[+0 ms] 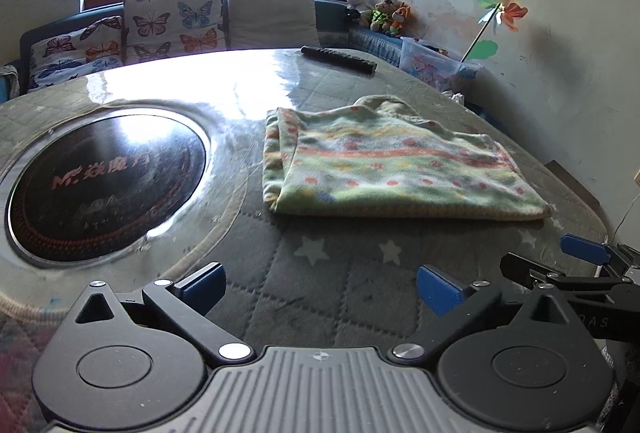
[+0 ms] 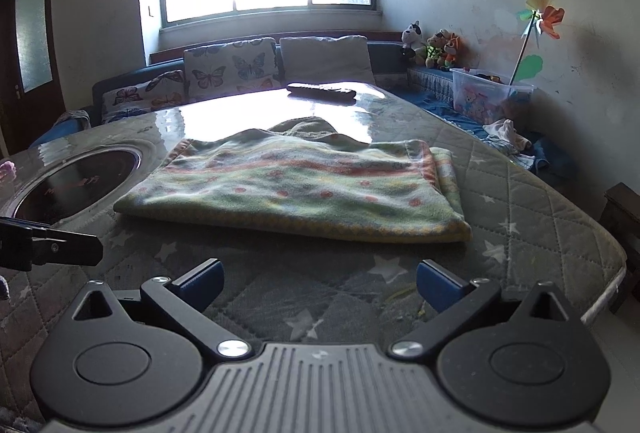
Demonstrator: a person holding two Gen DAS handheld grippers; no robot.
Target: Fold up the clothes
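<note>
Fleece garment (image 1: 394, 163) lies folded flat on the quilted table (image 1: 332, 273), just ahead of both grippers. Left gripper (image 1: 320, 287) and right gripper (image 2: 320, 283) gape empty, so I judge this fold done. Next I'd regrip an edge or fetch another piece.

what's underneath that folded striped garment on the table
The folded garment lies on the quilted star-print table cover, clear of the round black cooktop. Whatever sits directly beneath the cloth is hidden by it.
</note>
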